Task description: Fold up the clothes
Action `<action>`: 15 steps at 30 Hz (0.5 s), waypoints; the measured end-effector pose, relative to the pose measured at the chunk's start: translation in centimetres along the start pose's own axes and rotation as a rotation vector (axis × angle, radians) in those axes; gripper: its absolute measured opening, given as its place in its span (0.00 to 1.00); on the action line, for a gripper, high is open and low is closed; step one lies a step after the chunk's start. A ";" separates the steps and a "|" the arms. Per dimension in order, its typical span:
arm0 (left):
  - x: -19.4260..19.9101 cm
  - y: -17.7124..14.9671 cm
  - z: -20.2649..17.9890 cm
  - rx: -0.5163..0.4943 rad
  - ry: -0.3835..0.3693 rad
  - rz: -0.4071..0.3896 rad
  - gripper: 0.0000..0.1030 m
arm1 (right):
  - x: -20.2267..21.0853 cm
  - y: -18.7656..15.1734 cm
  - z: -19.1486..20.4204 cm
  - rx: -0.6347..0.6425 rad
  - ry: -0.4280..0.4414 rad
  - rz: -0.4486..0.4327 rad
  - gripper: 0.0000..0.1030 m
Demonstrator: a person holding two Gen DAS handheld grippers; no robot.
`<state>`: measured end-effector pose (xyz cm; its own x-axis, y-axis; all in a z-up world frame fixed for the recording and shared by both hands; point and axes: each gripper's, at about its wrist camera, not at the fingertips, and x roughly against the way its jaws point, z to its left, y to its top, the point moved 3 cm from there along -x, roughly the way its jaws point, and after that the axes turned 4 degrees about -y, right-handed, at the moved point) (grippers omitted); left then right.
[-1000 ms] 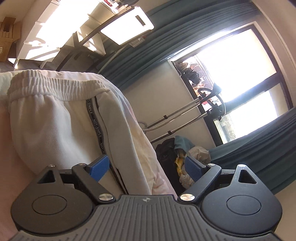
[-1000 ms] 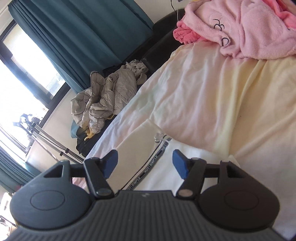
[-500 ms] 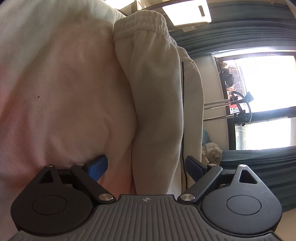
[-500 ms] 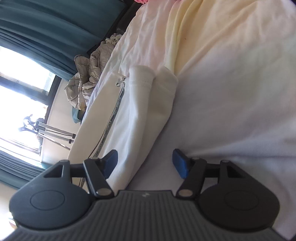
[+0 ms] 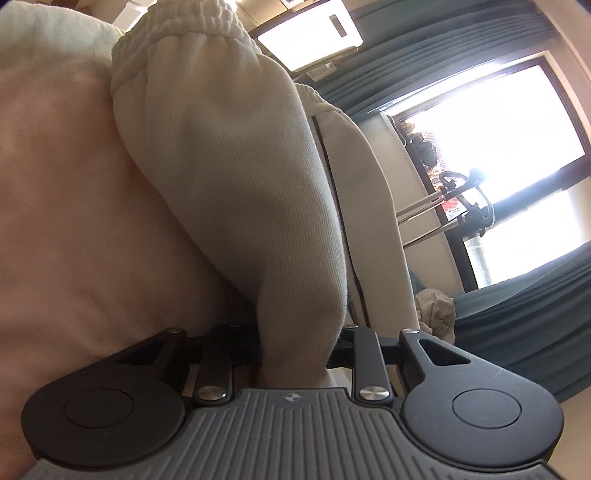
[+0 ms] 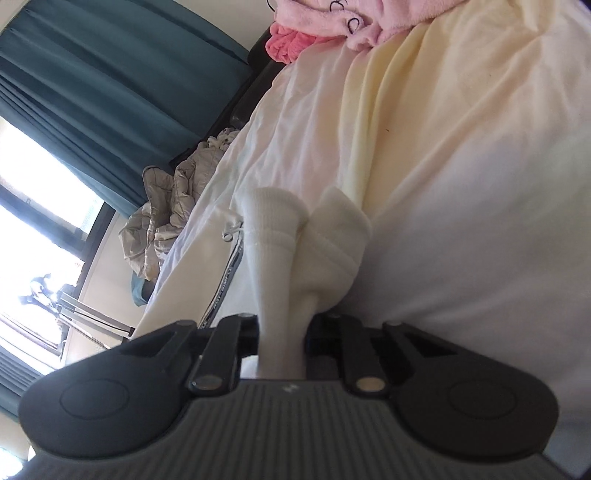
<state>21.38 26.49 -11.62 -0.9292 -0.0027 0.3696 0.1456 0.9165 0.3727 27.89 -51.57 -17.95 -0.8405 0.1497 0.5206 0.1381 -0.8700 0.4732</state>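
Bedroom with teal curtains (image 6: 110, 85) hanging beside bright window (image 5: 491, 147); cream bedsheet (image 6: 461, 166) covering bed, pink robe (image 6: 332, 18) lying at far end; grey quilted jacket (image 6: 173, 206) heaped on left beside bed. White sweatpants (image 5: 240, 177) lying along bed's edge, black side stripe showing. Left gripper (image 5: 295, 343) pinching thick fold below elastic waistband, jaws closed onto fabric; right gripper (image 6: 282, 332) clamping bunched leg near ribbed cuffs (image 6: 332, 236), jaws nearly together.

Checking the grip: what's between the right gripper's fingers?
A bunched fold of the white pants fills the right gripper, shut on it; right wrist view.
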 end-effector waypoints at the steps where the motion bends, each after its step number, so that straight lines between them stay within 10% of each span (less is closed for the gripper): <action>1: 0.4 0.1 -0.1 0.019 -0.012 -0.005 0.23 | 0.3 0.0 0.2 0.017 -0.005 -0.011 0.11; 15: 10.2 0.6 -0.7 0.038 -0.081 0.054 0.20 | 11.4 1.9 -1.5 -0.067 0.000 -0.042 0.08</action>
<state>12.24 26.77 -7.07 -0.9450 0.0777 0.3176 0.1842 0.9291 0.3207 17.76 -52.18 -12.16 -0.8448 0.1870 0.5013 0.0672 -0.8924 0.4462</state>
